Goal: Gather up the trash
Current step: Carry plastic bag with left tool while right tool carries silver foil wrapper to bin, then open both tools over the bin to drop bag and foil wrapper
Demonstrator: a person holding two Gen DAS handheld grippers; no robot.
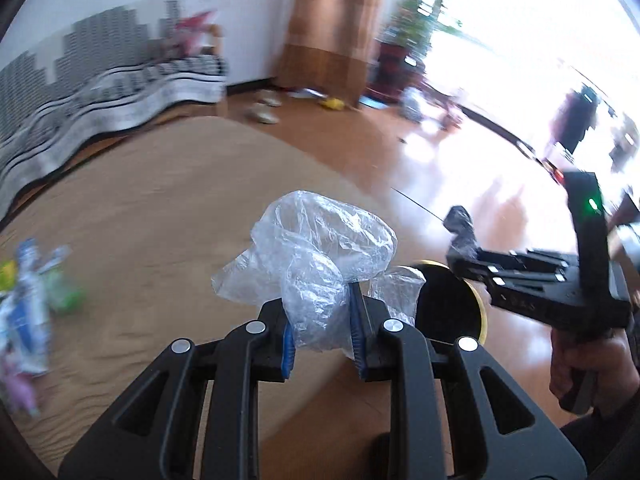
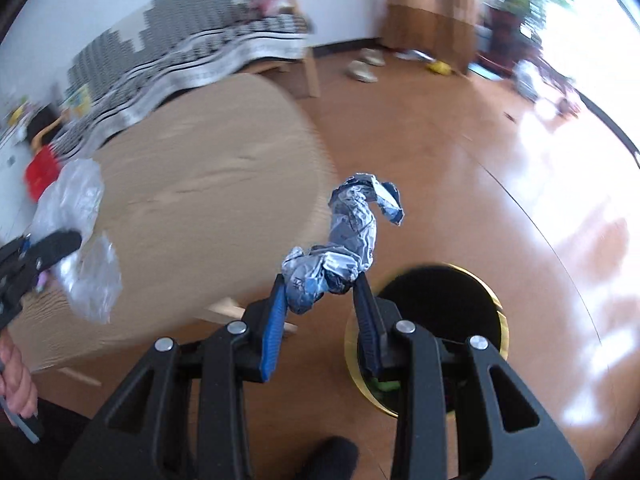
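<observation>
We are seeing a round tan table [image 2: 208, 168] sitting on the glossy wooden floor [image 2: 460, 184], with a striped grey sofa [image 1: 100, 88] lying behind the table, a pair of pale shoes [image 2: 366, 66] resting beyond it, and a potted plant [image 1: 420, 8] standing farther off by the bright window.

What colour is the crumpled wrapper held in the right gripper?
Silver-grey with blue patches; the crumpled wrapper shows best in the right wrist view.

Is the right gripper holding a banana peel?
No, the right gripper is pinching a crumpled silver wrapper above the floor.
</observation>
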